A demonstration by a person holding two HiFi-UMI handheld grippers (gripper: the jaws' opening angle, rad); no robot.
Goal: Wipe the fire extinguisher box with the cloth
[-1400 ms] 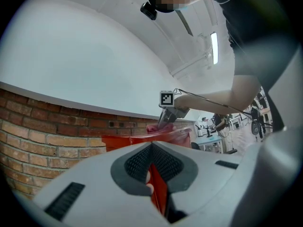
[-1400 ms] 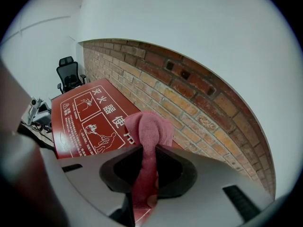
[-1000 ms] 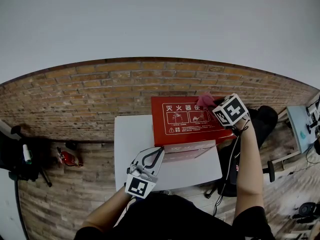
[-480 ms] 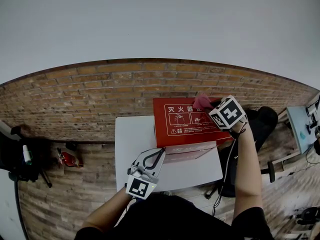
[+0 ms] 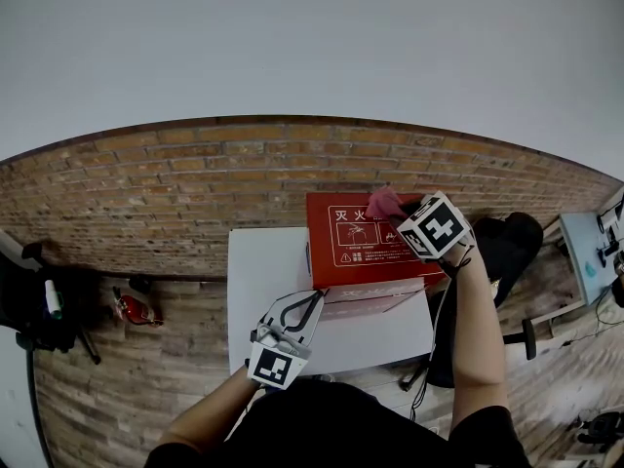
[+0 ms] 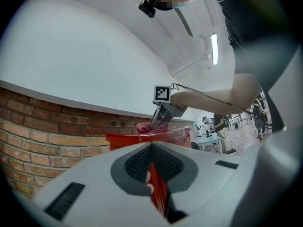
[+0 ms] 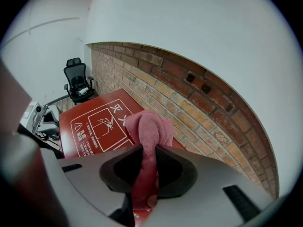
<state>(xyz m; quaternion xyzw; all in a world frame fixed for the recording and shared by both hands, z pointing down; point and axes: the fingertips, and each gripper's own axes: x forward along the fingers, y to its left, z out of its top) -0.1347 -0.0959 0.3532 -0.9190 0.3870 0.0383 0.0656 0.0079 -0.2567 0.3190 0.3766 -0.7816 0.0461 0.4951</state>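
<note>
Brick wall [image 5: 195, 193] just beyond the jaws, white table [image 5: 258, 281] beneath. Red fire extinguisher box [image 5: 361, 261], white lettering and pictograms on top, flat on the table beside the wall. Pink cloth [image 7: 150, 126] clenched in right gripper [image 7: 147, 174], bunched ahead of the jaws on the box top near its wall-side edge. Printed top stretching left of the cloth. Left gripper [image 6: 156, 174] clamped on a thin red edge of the box.

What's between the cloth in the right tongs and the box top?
Nothing visible. The right tongs are shut on the pink cloth, which appears to rest on top of the red box, near the brick wall.
</note>
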